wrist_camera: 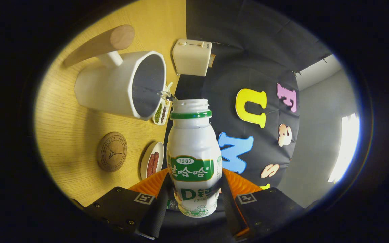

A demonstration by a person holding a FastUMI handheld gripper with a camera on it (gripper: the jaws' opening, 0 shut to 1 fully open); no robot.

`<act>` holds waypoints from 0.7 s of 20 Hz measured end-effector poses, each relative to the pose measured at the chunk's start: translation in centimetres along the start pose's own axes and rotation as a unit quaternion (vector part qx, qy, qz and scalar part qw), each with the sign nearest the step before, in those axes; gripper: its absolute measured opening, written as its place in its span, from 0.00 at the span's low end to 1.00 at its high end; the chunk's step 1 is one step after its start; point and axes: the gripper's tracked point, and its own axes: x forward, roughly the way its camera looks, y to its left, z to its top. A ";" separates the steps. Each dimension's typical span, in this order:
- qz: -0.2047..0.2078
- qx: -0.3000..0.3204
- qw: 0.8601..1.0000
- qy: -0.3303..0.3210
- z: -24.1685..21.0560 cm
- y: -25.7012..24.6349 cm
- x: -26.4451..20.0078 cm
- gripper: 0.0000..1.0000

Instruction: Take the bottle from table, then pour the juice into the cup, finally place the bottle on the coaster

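My gripper (194, 189) is shut on a white juice bottle (192, 145) with a green label and green neck ring; both fingers press on its lower body. The bottle has no cap, and its open mouth points toward the rim of a white cup (123, 84) that has a wooden handle (101, 42). The whole view is rolled, so the wooden table (69, 135) appears tilted on its side. A round cork coaster (112, 152) lies on the table, to the side of the fingers and nearer than the cup. No liquid stream is visible between bottle and cup.
A small white dish with reddish strips (152, 163) lies beside the coaster. Another dish holding green and dark bits (161, 113) sits just behind the cup's rim. A cream box with a knob (191, 56) stands at the table's far edge against the black cloth wall.
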 end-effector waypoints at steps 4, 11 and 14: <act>0.001 -0.009 1.000 0.000 -0.2 0.0 0.0 0.74; 0.001 -0.028 1.000 0.001 -0.3 -0.3 0.0 0.74; 0.000 -0.031 1.000 0.001 -0.3 -0.3 0.0 0.74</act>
